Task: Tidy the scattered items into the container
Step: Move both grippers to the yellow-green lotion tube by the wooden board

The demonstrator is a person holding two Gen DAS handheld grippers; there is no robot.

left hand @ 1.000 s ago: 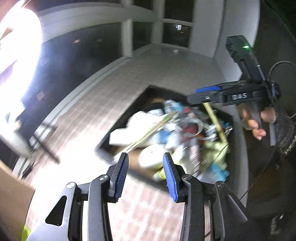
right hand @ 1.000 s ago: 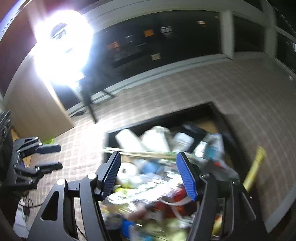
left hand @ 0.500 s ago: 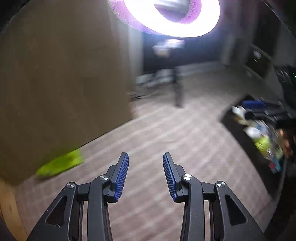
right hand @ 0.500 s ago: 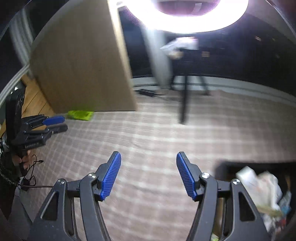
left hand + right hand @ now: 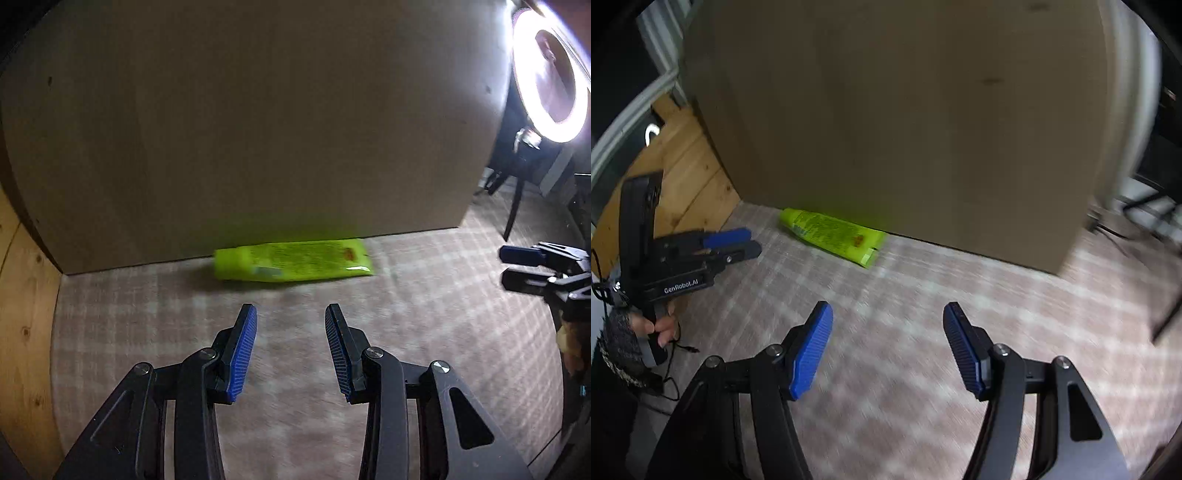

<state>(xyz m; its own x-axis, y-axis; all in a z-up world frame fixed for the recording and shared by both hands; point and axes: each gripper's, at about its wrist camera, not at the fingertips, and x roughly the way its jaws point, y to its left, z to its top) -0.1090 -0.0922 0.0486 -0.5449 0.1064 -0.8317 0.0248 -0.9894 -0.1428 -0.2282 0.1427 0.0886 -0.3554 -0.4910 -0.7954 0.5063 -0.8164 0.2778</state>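
Tube (image 5: 291, 260) lies flat on the carpet (image 5: 424, 314), against the board (image 5: 258, 129). Step: approach for pickup. Left hand-held gripper (image 5: 291, 347) and right hand-held gripper (image 5: 886, 350) both apart, empty. Next: drop one over the tube, straddle its width, close.
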